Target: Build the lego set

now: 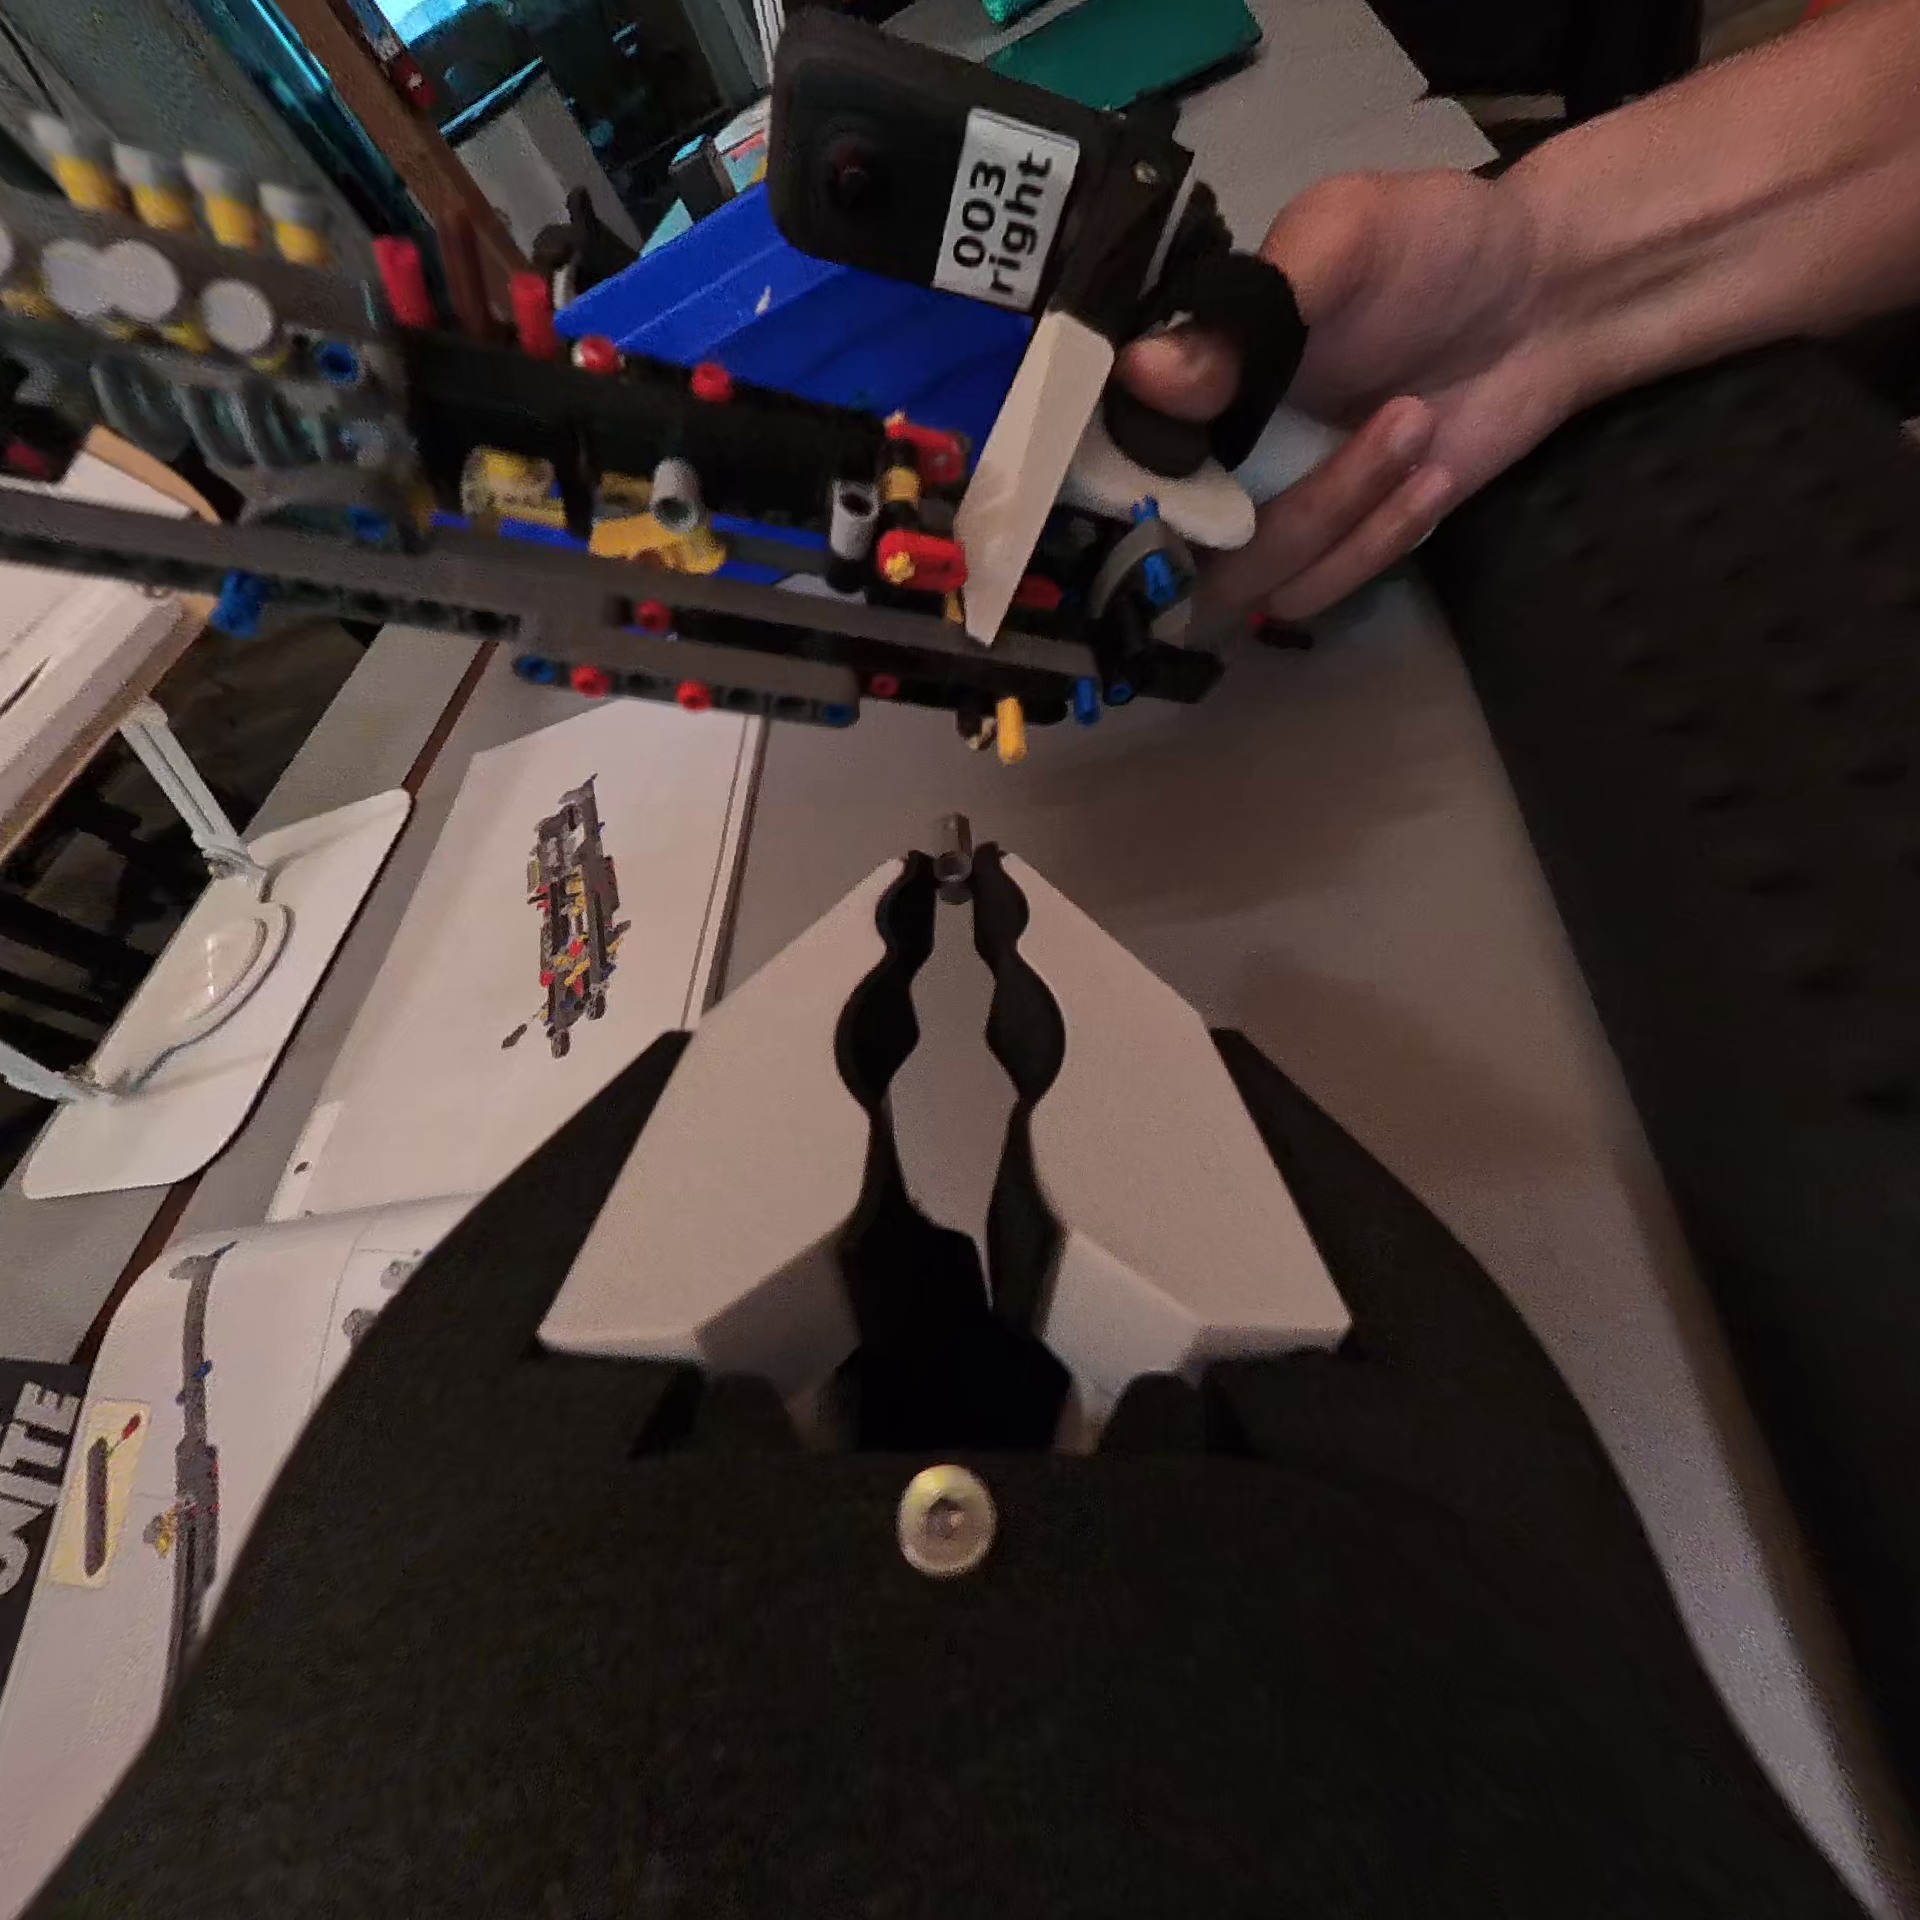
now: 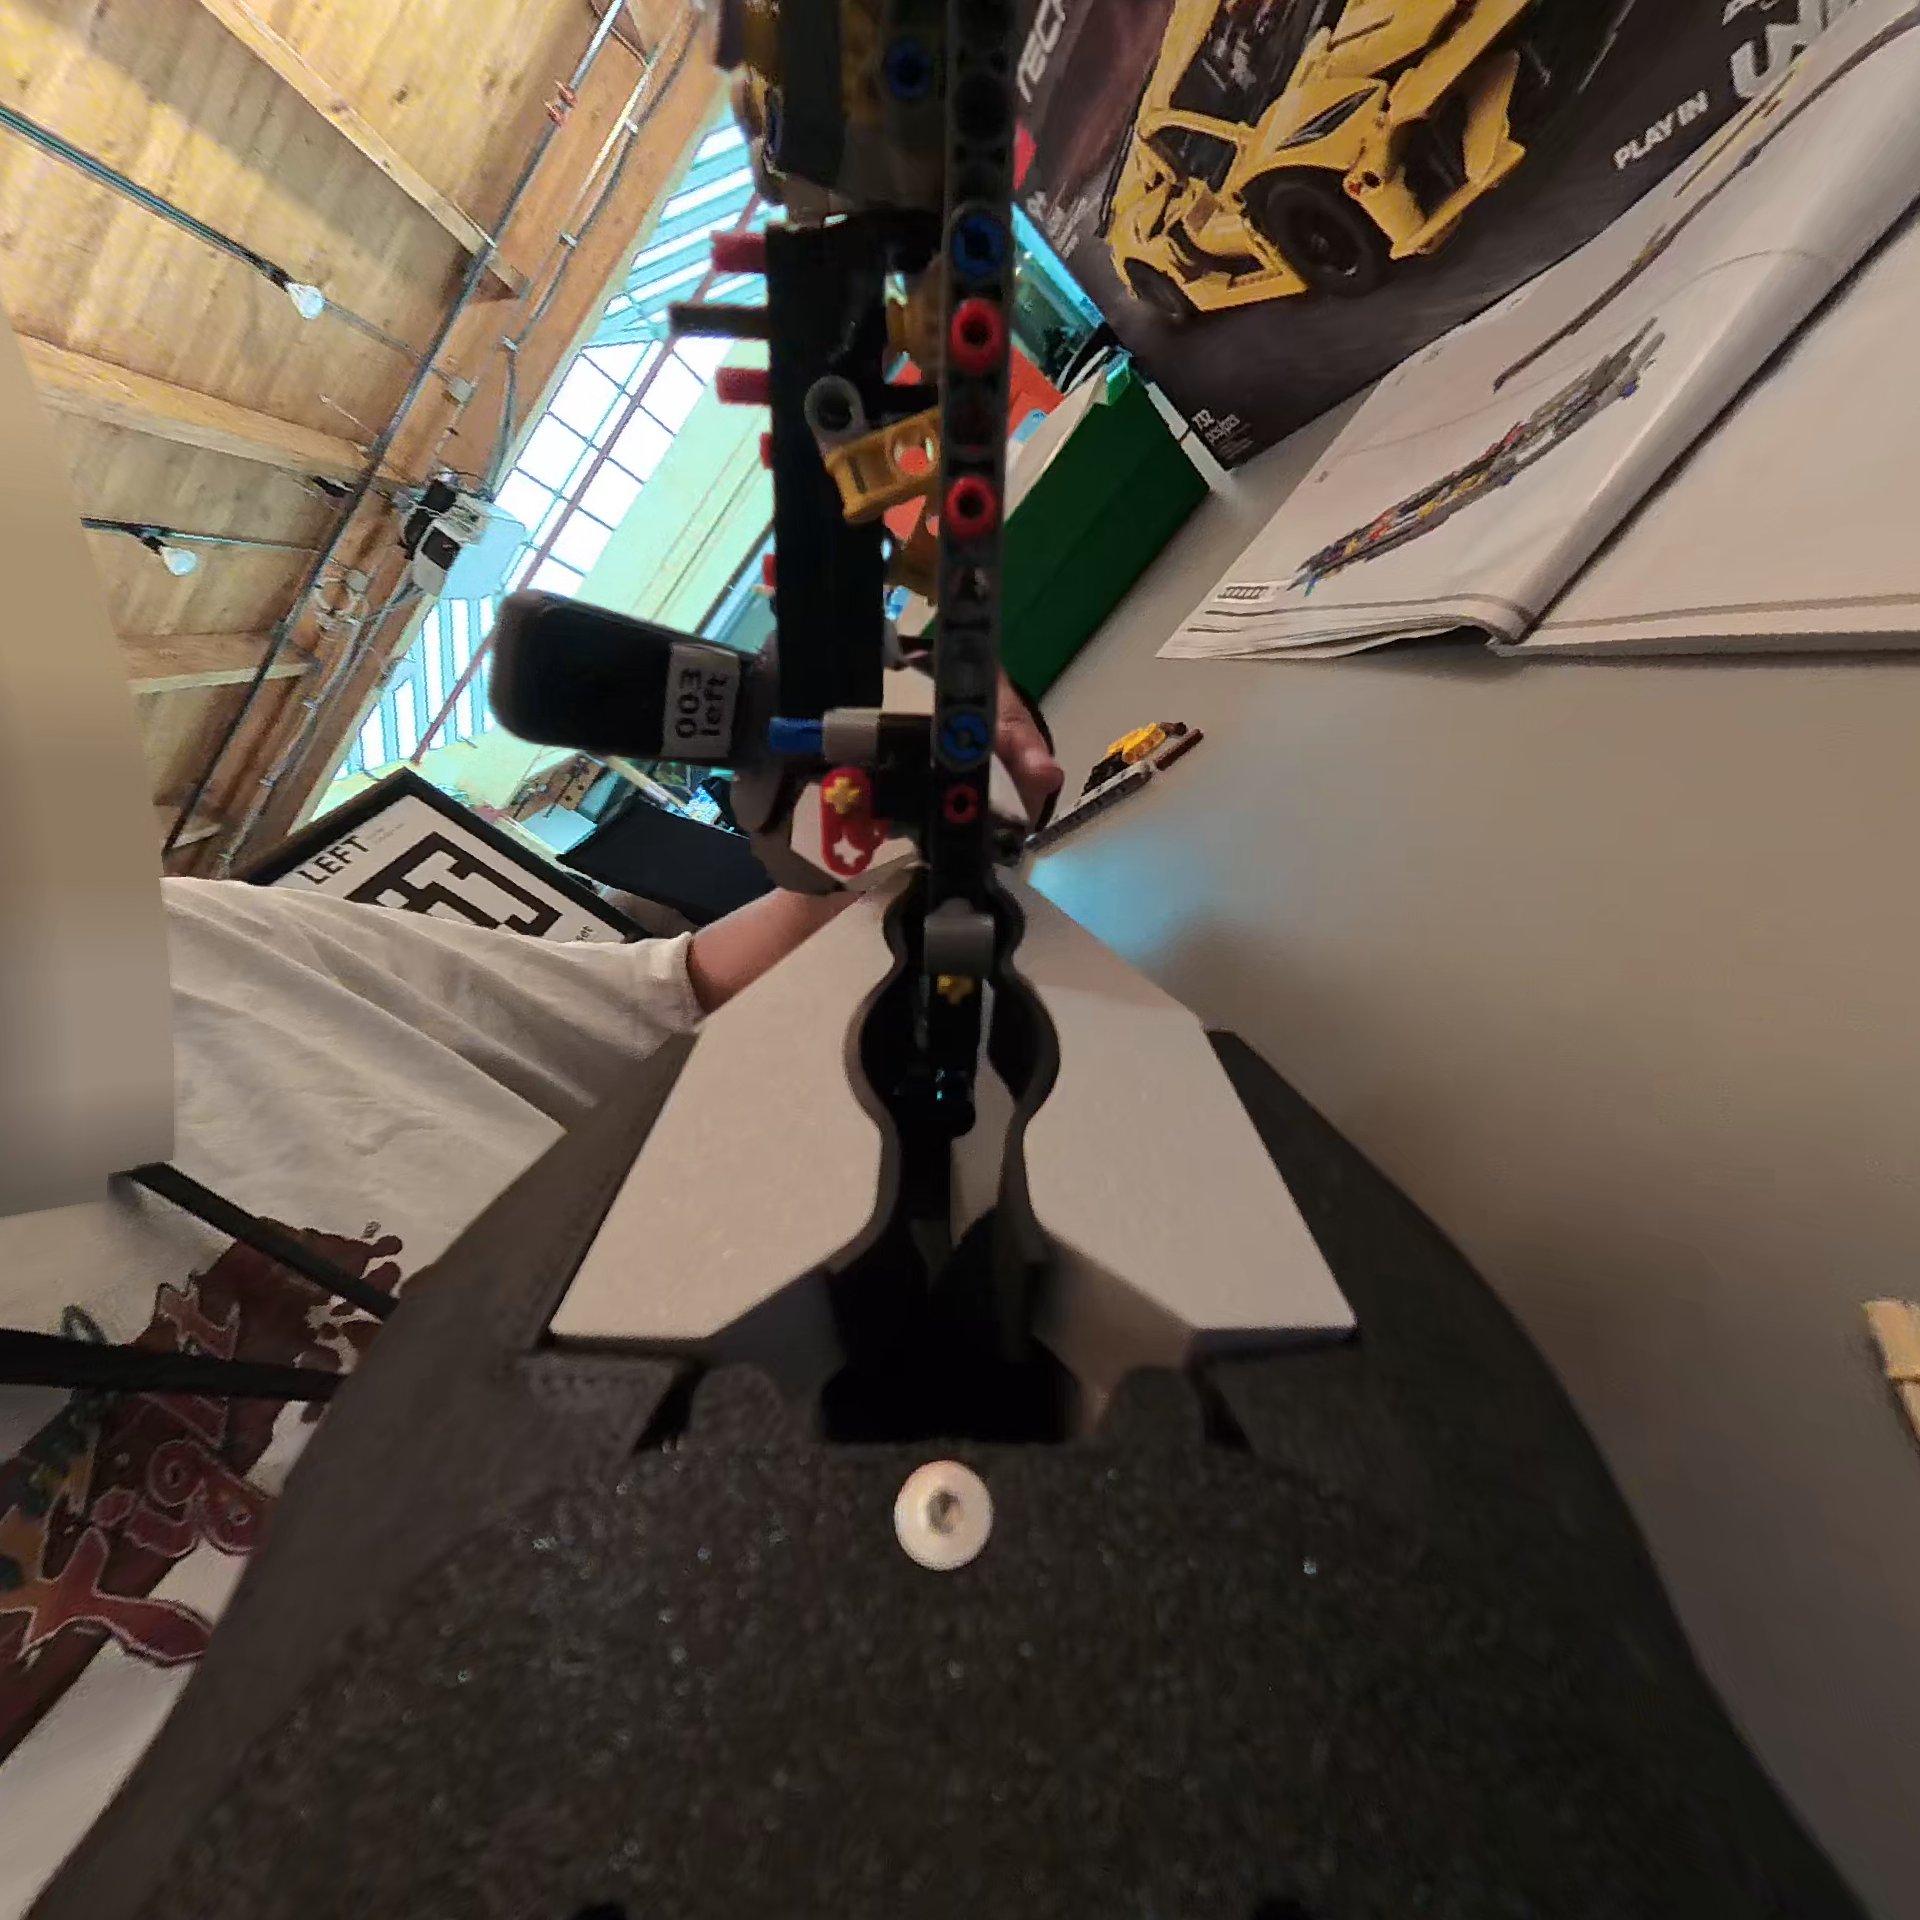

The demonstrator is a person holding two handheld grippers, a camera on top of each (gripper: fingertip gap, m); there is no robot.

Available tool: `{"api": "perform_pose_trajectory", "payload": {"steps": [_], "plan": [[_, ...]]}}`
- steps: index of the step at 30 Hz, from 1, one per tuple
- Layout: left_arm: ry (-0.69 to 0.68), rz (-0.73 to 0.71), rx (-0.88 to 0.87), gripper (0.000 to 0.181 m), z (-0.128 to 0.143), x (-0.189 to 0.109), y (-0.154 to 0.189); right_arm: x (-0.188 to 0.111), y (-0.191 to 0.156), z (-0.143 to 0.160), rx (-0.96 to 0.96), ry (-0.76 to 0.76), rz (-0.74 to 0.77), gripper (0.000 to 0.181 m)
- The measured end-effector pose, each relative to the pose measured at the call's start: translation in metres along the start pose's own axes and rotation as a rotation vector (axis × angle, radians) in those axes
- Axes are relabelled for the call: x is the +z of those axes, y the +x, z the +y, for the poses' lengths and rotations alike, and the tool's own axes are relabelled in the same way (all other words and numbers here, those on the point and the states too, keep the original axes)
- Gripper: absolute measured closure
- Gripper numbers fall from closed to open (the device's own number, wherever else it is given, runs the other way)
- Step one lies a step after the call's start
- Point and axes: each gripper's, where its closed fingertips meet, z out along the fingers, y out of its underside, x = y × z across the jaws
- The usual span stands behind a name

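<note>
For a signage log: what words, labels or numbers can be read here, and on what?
I won't quote wording; these bear it.
White sticker, black camera housing, left wrist view: legible.
Second white sticker, right wrist view: legible.
Black set box with yellow car: large print.
Framed black-and-white sign: legible.
Open instruction booklet: too small.

two grippers, one lego assembly, one open instruction booklet, one set box

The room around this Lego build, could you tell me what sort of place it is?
Probably a workshop or lab loft: exposed timber ceiling, a skylight, a grey worktable with an open instruction booklet, and shelved bottles.
</note>
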Motion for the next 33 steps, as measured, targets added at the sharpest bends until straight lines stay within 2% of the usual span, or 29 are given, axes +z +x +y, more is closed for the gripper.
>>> {"api": "perform_pose_trajectory", "payload": {"steps": [18, 25, 29, 33], "plan": [[0.031, -0.002, 0.042, 0.175, -0.01, 0.002, 0.007, 0.005, 0.003, 0.006, 0.026, -0.027, 0.004, 0.175], [-0.061, -0.08, 0.179, 0.175, -0.003, 0.008, 0.008, 0.01, -0.002, 0.01, 0.062, -0.043, -0.035, 0.175], [-0.085, -0.089, 0.169, 0.175, -0.003, 0.007, 0.005, 0.01, -0.003, 0.008, -0.029, -0.033, 0.02, 0.175], [-0.186, -0.109, 0.234, 0.175, 0.01, 0.01, 0.006, 0.011, 0.009, 0.013, -0.112, -0.071, 0.139, 0.175]]}}
